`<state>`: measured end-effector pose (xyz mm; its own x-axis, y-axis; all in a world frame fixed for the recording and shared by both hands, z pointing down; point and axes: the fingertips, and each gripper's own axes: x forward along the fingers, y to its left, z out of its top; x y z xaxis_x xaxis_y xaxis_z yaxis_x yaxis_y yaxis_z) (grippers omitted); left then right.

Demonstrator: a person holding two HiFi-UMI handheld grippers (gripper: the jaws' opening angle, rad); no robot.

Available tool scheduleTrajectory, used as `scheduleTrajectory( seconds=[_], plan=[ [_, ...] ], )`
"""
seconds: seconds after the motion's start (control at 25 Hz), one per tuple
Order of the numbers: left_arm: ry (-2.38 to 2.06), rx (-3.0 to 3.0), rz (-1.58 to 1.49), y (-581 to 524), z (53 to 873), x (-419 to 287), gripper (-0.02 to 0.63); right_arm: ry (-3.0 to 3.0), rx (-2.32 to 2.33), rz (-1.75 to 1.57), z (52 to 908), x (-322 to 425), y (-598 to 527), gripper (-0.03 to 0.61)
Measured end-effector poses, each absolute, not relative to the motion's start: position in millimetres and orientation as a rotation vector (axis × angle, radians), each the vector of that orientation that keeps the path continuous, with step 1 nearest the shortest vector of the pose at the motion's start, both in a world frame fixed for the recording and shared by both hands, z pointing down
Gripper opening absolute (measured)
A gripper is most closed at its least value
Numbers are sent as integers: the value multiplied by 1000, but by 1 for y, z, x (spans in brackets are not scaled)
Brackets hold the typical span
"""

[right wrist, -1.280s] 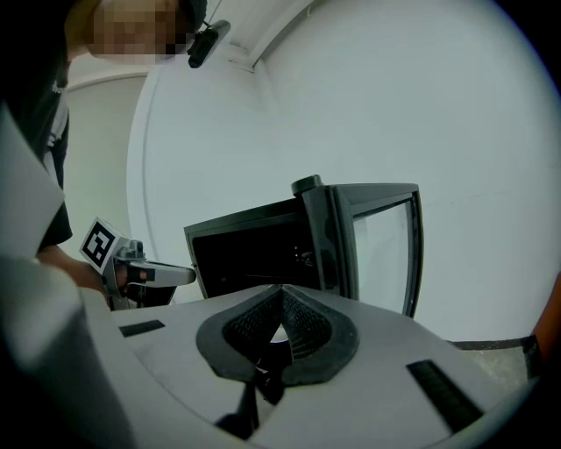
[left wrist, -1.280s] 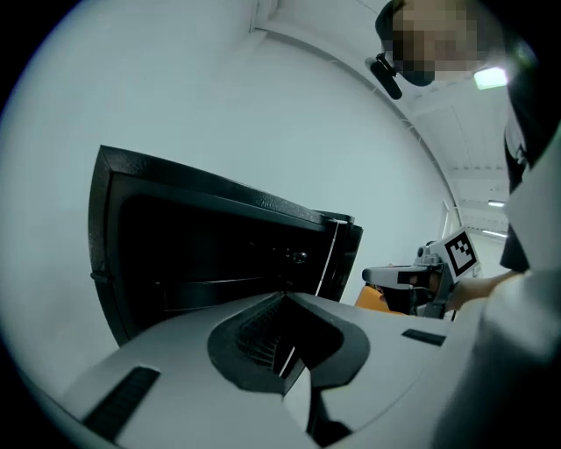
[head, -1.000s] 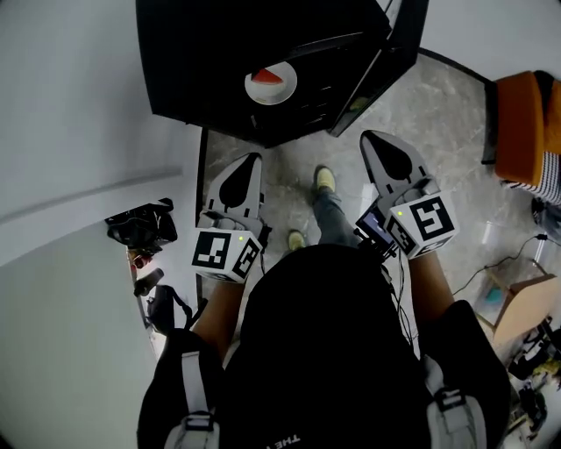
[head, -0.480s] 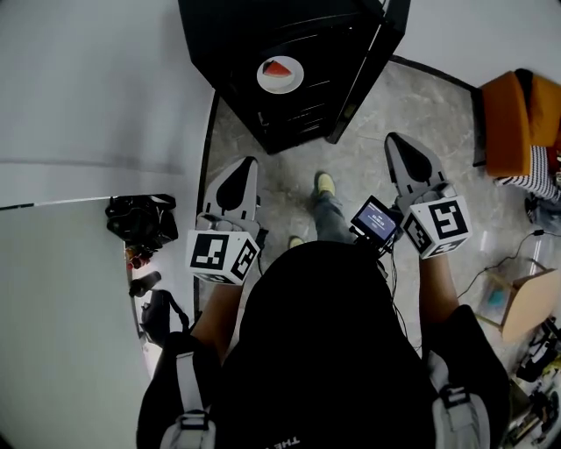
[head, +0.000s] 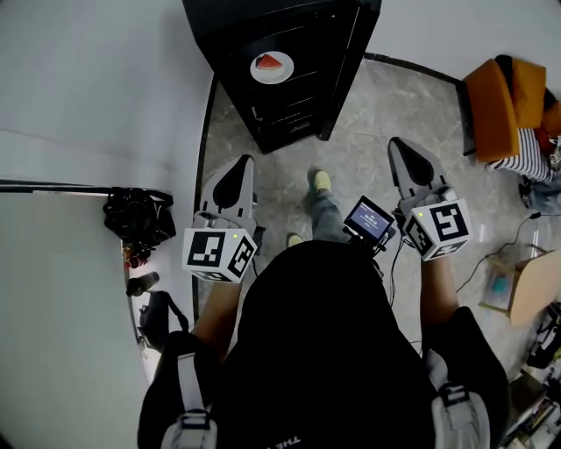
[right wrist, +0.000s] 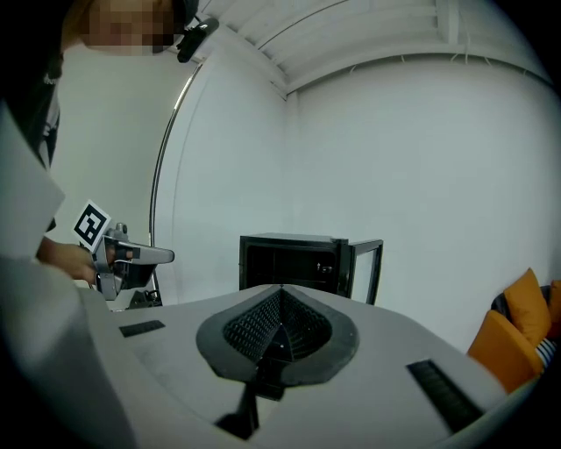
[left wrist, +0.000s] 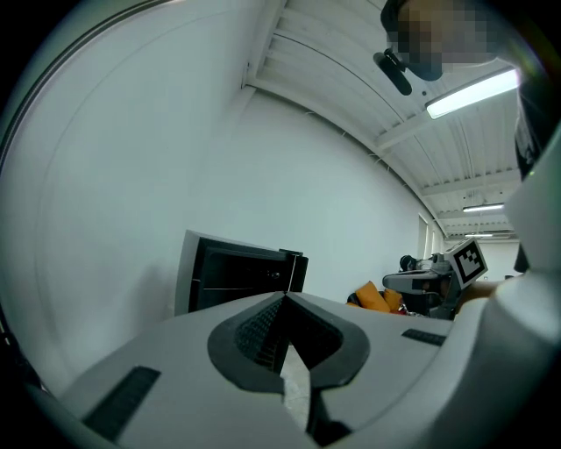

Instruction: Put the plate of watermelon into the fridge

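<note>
Facing the open fridge [head: 294,110], the left hand-held gripper [head: 244,163] and right hand-held gripper [head: 401,145] are clenched, empty. The plate of watermelon [head: 272,67] rests at the fridge, well apart from both; on top or inside, I cannot tell.

Even light from ceiling strip light [left wrist: 470,91]; fisheye-warped edges.

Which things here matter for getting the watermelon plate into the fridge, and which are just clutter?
For the job:
- plate of watermelon, at the fridge
- fridge door, open
- left gripper and right gripper, both shut and empty

Lying about:
- black bag
- orange seat
- cardboard box
</note>
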<state>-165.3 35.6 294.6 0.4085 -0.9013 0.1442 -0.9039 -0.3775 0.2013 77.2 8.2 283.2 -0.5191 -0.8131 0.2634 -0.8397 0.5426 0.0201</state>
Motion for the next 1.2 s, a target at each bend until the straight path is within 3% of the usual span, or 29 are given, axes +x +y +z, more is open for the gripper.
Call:
scheduleTrajectory(
  seconds=[1.2],
  plan=[
    [-1504,2479,-8,123,279,-127,8,-2617,1369,150,261,73,102,9]
  ],
)
